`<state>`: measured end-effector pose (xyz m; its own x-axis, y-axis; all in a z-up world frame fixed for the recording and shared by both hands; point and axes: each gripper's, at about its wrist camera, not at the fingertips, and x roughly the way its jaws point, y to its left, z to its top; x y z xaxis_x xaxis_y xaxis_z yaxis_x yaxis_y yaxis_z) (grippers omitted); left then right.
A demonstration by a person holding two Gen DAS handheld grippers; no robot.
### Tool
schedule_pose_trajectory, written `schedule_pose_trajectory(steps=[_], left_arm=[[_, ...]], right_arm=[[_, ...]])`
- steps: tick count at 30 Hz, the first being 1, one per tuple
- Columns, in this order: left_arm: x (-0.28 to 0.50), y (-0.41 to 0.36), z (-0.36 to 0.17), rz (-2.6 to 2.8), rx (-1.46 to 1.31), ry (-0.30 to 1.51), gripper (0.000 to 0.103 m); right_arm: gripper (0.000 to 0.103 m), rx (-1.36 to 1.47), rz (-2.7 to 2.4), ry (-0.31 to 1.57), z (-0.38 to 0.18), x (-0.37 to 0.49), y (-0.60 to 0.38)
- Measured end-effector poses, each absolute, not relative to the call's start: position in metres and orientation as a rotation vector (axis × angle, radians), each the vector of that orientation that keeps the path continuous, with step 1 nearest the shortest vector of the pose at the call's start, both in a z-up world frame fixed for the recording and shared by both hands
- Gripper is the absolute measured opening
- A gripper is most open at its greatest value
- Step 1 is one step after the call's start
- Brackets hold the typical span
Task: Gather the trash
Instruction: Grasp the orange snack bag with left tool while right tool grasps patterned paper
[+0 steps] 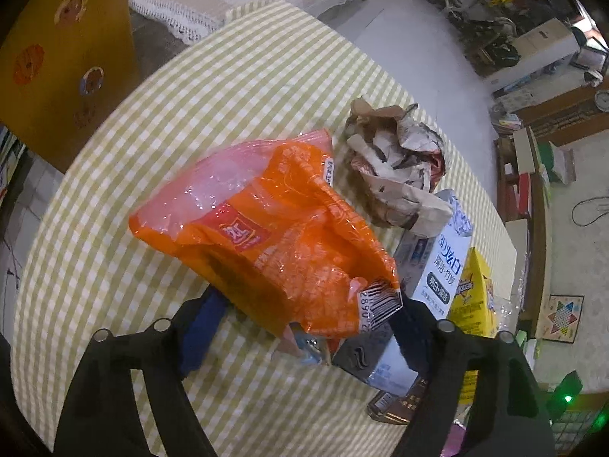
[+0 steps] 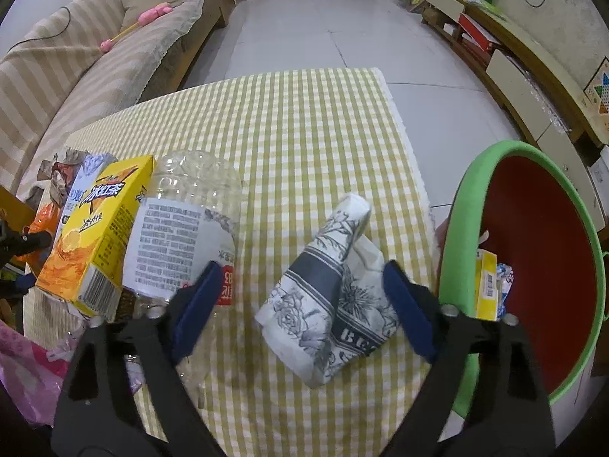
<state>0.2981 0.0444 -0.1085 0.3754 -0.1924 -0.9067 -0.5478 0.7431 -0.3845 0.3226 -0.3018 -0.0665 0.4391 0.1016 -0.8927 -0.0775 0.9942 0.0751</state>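
An orange plastic bag (image 1: 266,228) lies on the checked tablecloth (image 1: 213,87). Its barcode end sits between the fingers of my left gripper (image 1: 308,304), which is open; the right pad is at the bag's corner and the left pad stands just beside it. In the right wrist view a folded black-and-white floral paper pack (image 2: 327,297) lies between the fingers of my right gripper (image 2: 302,274). That gripper is open too, with its left pad well clear of the pack. A green bin (image 2: 460,209) with a red inside stands at the table's right edge and holds a yellow carton (image 2: 487,285).
Crumpled paper (image 1: 396,163), a white box (image 1: 441,251), a yellow drink carton (image 2: 99,228) and a clear plastic bottle (image 2: 190,221) crowd the table between the two grippers. A pink bag (image 2: 26,373) lies at the near left. A striped sofa (image 2: 95,57) runs along the left.
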Motion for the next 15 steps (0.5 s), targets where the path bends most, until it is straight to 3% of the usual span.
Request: schedule_pose_trajectory(steps=[2, 4, 8, 15], left_arm=[[0.295, 0.044, -0.107, 0.241, -0.727, 1.181, 0.071], [0.292, 0.043, -0.104, 0.228, -0.708, 1.177, 0.067], [0.283, 0.045, -0.094, 0.207, -0.660, 1.162, 0.064], [0.266, 0.048, -0.065, 0.198, -0.551, 1.112, 0.063]], right_arm=[[0.051, 0.034, 0.110, 1.121, -0.067, 0.324, -0.304], [0.038, 0.049, 0.113, 1.133, -0.068, 0.323, -0.306], [0.030, 0.050, 0.127, 1.130, -0.064, 0.318, -0.307], [0.028, 0.062, 0.162, 1.080, -0.041, 0.300, -0.307]])
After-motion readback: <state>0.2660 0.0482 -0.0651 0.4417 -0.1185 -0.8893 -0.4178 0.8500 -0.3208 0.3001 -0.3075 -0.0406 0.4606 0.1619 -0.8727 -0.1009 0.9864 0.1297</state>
